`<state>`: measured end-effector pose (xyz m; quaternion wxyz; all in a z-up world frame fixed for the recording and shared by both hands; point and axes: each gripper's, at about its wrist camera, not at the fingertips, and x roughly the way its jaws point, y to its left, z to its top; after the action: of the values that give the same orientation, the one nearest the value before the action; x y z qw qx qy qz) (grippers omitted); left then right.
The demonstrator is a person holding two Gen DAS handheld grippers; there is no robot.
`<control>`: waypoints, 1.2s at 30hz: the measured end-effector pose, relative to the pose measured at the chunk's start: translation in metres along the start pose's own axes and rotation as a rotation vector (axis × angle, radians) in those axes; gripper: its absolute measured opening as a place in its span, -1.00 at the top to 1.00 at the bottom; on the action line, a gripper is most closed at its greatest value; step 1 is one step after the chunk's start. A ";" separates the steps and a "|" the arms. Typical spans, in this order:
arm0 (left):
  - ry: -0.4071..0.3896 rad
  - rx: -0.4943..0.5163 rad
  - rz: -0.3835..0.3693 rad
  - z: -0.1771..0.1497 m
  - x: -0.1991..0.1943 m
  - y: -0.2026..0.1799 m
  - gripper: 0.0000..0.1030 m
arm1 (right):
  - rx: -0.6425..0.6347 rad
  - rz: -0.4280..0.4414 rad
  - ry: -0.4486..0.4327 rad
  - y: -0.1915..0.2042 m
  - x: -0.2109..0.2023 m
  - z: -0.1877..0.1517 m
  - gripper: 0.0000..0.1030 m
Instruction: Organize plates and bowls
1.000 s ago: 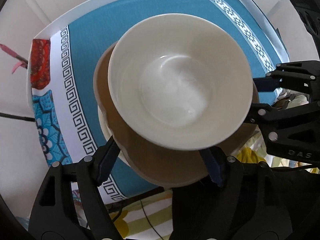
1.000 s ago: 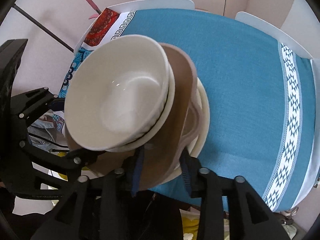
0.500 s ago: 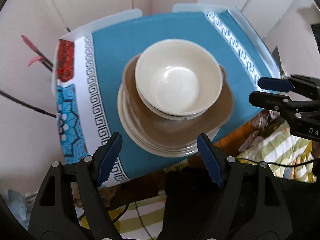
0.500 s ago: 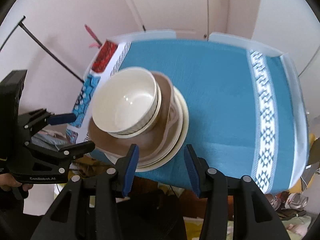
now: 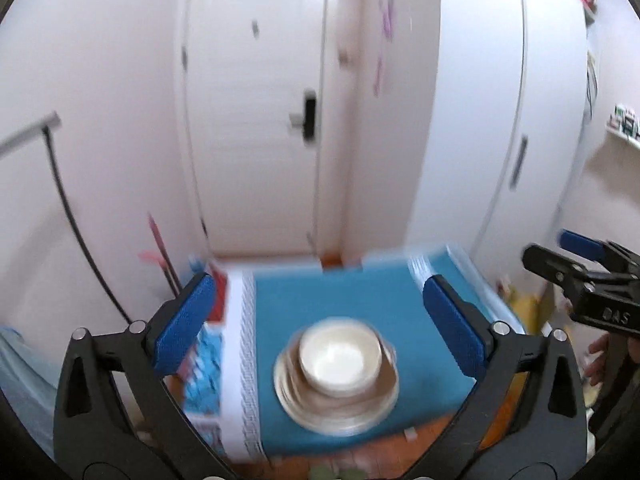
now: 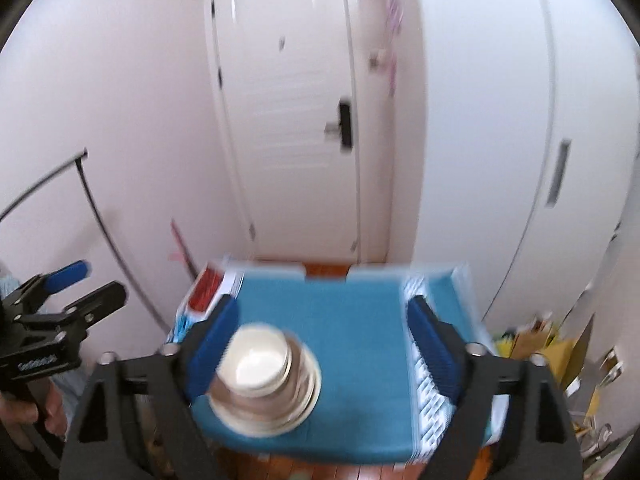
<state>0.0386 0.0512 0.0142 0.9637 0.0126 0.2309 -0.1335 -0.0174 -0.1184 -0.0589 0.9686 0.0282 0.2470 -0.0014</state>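
While both pictures were smeared by motion, you could still see the stack of plates (image 5: 336,404) with a white bowl (image 5: 339,360) on top, resting on the blue tablecloth (image 5: 344,300) near the table's front edge. Your left gripper (image 5: 320,320) had its jaws opening wide, with nothing between the blue pads; the stack lay below and beyond them, well apart. Your right gripper (image 6: 324,344) was likewise opening and held nothing. From its camera the stack (image 6: 266,384) sat low and toward the left pad (image 6: 212,352), apart from it. Each gripper showed at the edge of the other's view, with a hand (image 6: 24,412) on the left one's handle.
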 end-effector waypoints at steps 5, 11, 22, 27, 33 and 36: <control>-0.096 0.051 0.096 0.012 -0.026 -0.013 -1.00 | 0.005 -0.048 -0.133 0.002 -0.030 0.006 -0.99; -0.165 0.037 0.106 0.008 -0.044 -0.020 -1.00 | -0.009 -0.104 -0.164 0.003 -0.034 0.003 -0.99; -0.182 0.036 0.108 0.007 -0.052 -0.023 -1.00 | -0.003 -0.109 -0.173 0.001 -0.040 0.001 -0.99; -0.184 0.040 0.116 0.008 -0.053 -0.022 -1.00 | -0.003 -0.104 -0.171 0.004 -0.039 0.000 -0.99; -0.189 0.036 0.126 0.010 -0.051 -0.023 -1.00 | -0.004 -0.106 -0.170 0.004 -0.037 0.001 -0.99; -0.187 0.035 0.123 0.010 -0.050 -0.023 -1.00 | -0.004 -0.106 -0.166 0.004 -0.035 0.002 -0.99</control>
<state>-0.0062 0.0408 0.0465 0.9870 0.0310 0.1365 -0.0785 -0.0473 -0.1150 -0.0405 0.9844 0.0130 0.1670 -0.0547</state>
